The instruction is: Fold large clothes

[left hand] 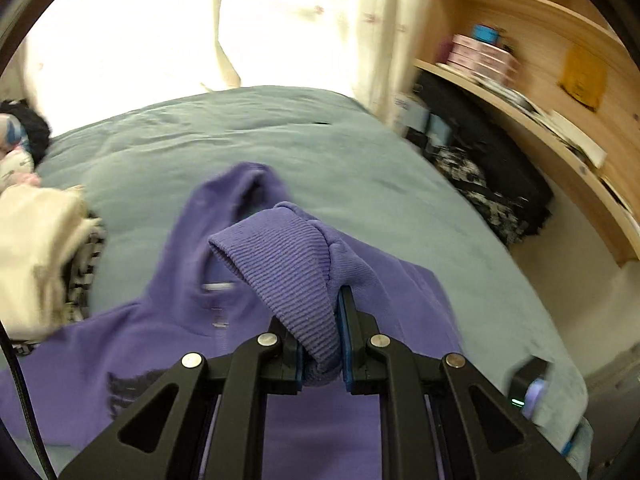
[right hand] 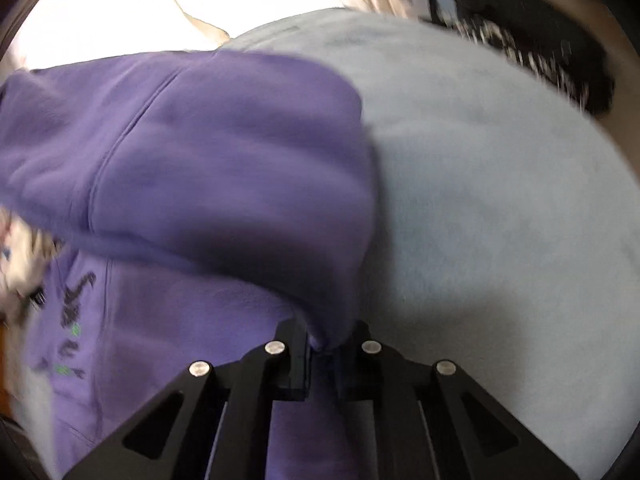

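Observation:
A purple hoodie (left hand: 168, 332) lies spread on a grey-green bed cover (left hand: 320, 140), its hood (left hand: 240, 188) towards the far side and a dark print on its chest. My left gripper (left hand: 316, 320) is shut on the ribbed cuff (left hand: 280, 256) of one sleeve, which is lifted above the body of the garment. In the blurred right wrist view, my right gripper (right hand: 326, 332) is shut on a raised fold of the hoodie (right hand: 200, 140), which drapes to the left over the printed front (right hand: 72, 300). Bare bed cover (right hand: 480, 180) lies to the right.
A pile of cream and striped clothes (left hand: 36, 248) sits at the bed's left edge. Wooden shelves (left hand: 560, 80) with boxes and papers stand on the right, with dark bags (left hand: 492, 168) beside the bed. A pale curtain (left hand: 300, 20) hangs behind. A black device with a green light (left hand: 528, 388) shows at lower right.

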{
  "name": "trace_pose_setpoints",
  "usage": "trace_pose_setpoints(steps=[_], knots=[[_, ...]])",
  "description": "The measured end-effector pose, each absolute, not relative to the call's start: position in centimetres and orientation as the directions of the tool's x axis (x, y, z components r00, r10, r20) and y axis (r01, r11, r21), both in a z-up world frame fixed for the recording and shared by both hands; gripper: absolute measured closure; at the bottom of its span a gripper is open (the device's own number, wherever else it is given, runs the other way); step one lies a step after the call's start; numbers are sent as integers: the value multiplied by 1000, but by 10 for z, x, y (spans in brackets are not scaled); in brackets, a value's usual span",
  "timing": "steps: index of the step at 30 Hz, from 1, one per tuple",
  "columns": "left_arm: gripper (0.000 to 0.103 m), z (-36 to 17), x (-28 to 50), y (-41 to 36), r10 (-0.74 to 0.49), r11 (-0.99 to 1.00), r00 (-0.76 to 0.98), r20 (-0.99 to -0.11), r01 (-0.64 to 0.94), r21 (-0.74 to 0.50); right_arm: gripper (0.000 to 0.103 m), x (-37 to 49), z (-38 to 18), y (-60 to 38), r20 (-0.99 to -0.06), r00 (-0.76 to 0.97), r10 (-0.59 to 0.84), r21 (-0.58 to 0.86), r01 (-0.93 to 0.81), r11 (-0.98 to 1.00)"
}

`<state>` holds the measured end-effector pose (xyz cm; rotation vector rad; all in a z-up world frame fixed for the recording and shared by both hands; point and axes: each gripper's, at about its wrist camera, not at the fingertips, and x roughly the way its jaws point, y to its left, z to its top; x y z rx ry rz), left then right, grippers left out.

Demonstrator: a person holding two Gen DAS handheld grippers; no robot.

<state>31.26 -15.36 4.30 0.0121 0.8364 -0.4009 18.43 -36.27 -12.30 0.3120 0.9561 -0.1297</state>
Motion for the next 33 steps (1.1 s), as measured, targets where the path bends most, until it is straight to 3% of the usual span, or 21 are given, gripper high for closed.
trace_pose_setpoints(steps=[3,8,11,12,13,15,17,18,20,28,33], knots=[[92,24,325,-114,-286,948,602,-745,291,-128,95,178,-114,-353,-804,595,8,145,183,972],[91,-56,333,-61,-198,969,506,-839,232,-88,90,177,-116,-320,-813,576,-85,-53,73,996],[87,-117,332,-40,-150,976,394,-907,208,-71,60,174,-116,-313,-840,537,-82,-93,7,996],[82,-132,333,-35,-148,977,360,-921,199,-79,50,170,-114,-310,-846,530,-51,-72,-19,997],[75,-145,332,-29,-156,977,335,-929,190,-96,48,165,-110,-310,-851,525,-12,-46,-52,998],[67,-148,329,-19,-194,974,347,-918,183,-137,48,156,-99,-309,-853,520,50,-3,-101,995],[53,-145,330,-11,-256,962,341,-904,181,-204,46,151,-85,-314,-840,528,122,65,-125,990],[43,-143,332,-7,-294,952,334,-895,182,-246,40,153,-74,-321,-827,540,153,108,-114,988],[40,-139,336,1,-350,935,336,-874,172,-309,29,162,-60,-334,-801,571,179,165,-77,983],[37,-157,366,22,-453,886,313,-835,55,-460,27,266,-77,-373,-799,564,207,325,115,939],[40,-161,375,22,-457,887,294,-839,88,-452,27,321,-122,-377,-860,480,171,304,214,928]])
